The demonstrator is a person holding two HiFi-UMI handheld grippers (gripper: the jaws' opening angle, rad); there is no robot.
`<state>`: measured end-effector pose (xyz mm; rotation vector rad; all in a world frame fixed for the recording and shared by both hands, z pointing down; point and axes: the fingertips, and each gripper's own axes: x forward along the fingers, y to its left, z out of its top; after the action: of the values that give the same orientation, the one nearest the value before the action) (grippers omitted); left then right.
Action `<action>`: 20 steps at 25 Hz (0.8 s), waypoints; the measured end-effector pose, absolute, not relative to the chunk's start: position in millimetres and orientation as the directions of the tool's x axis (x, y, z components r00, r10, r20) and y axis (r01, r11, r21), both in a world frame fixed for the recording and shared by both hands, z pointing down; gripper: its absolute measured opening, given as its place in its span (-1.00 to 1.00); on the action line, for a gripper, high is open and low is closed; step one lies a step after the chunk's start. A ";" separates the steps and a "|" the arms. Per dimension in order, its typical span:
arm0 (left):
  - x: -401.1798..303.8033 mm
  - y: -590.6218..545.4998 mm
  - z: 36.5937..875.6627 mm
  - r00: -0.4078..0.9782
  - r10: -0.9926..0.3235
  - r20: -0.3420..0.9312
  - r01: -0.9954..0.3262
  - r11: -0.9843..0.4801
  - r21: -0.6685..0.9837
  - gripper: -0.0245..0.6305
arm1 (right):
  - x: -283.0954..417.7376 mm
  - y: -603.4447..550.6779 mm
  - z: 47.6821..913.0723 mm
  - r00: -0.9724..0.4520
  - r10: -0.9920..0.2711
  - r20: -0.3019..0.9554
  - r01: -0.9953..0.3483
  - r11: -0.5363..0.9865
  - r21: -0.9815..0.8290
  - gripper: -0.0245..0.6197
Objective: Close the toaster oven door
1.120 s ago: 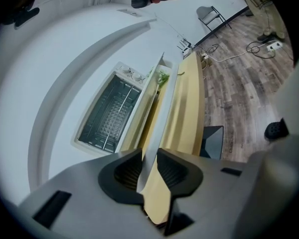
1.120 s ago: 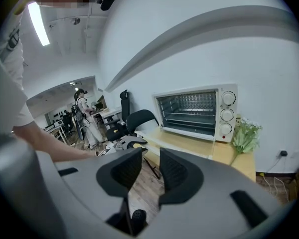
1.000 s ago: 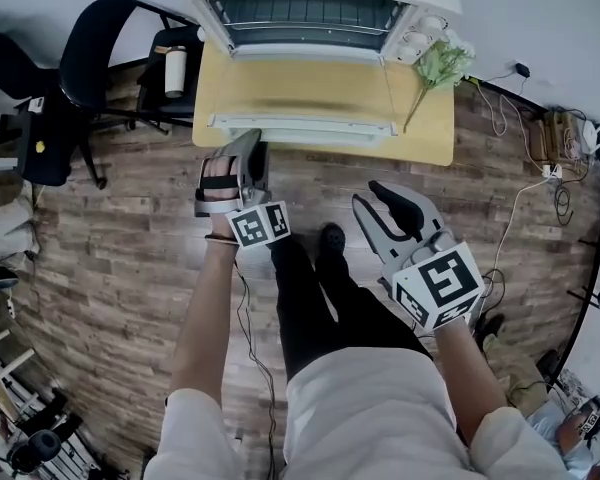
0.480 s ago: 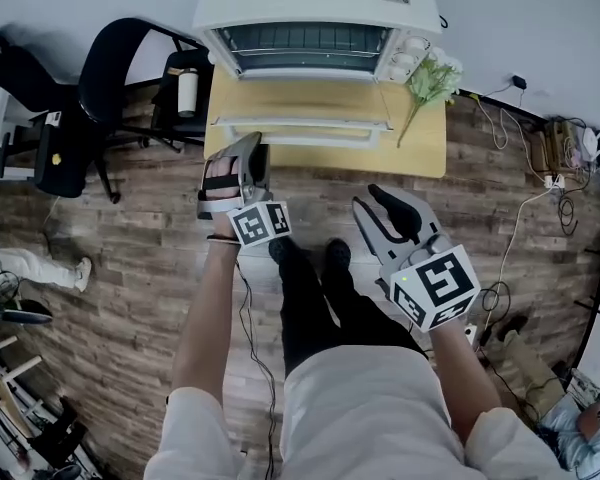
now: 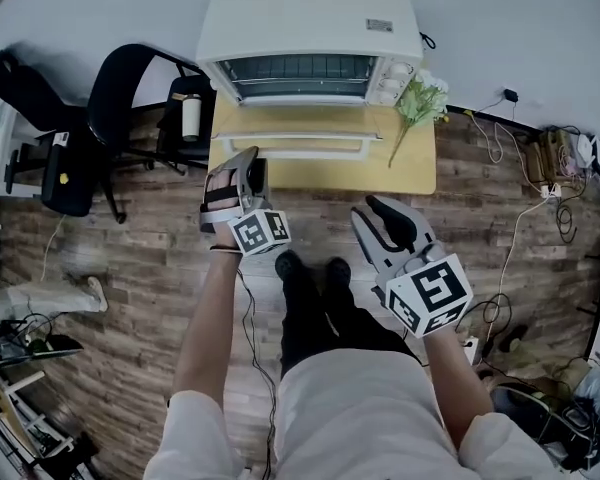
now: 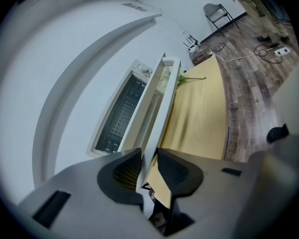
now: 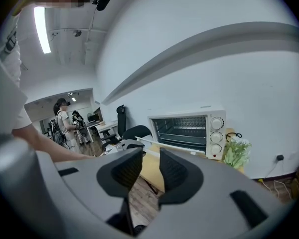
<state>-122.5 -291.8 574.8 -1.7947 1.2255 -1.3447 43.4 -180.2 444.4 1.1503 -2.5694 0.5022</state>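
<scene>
The white toaster oven point(image 5: 310, 28) stands at the back of a yellow table point(image 5: 410, 173). Its door point(image 5: 300, 146) hangs open, folded forward over the tabletop. My left gripper point(image 5: 250, 156) is at the left end of the door's front edge. In the left gripper view the door point(image 6: 157, 103) runs edge-on into the left gripper point(image 6: 149, 156), one pad above and one below, both touching. Those jaws have just eased open slightly with the edge still between them. My right gripper point(image 5: 365, 211) hovers open in front of the table, holding nothing. Its jaws point(image 7: 150, 158) have just narrowed a little.
Green flowers point(image 5: 417, 103) lie on the table right of the oven, beside its knobs point(image 7: 217, 136). A black office chair point(image 5: 120, 88) stands left of the table. Cables point(image 5: 520, 168) trail over the wooden floor at the right. People point(image 7: 60, 123) stand far off in the room.
The head view has lifted, so oven and table sit lower in the picture. Both grippers rose with it. The left stays at the door's front edge, and the door looks shorter front to back.
</scene>
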 end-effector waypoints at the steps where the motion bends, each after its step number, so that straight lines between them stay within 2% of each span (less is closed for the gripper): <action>1: -121.2 -293.3 573.7 0.071 -0.908 0.413 -0.323 -0.413 -0.852 -0.62 | 45.9 -180.6 442.8 -0.641 -0.664 0.386 -0.760 0.619 -0.197 -0.61; 11: -120.2 -309.0 553.7 0.089 -0.906 0.414 -0.351 -0.418 -0.838 -0.61 | 44.9 -186.9 417.1 -0.612 -0.709 0.351 -0.789 0.576 -0.214 -0.62; 20: -118.9 -324.2 536.7 0.162 -0.890 0.426 -0.329 -0.455 -0.827 -0.61 | 38.7 -202.0 402.5 -0.557 -0.760 0.334 -0.830 0.520 -0.203 -0.62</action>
<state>-118.9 -324.2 536.7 -1.8773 1.1532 -1.2830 38.7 -202.0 402.5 1.3561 -2.5561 0.5054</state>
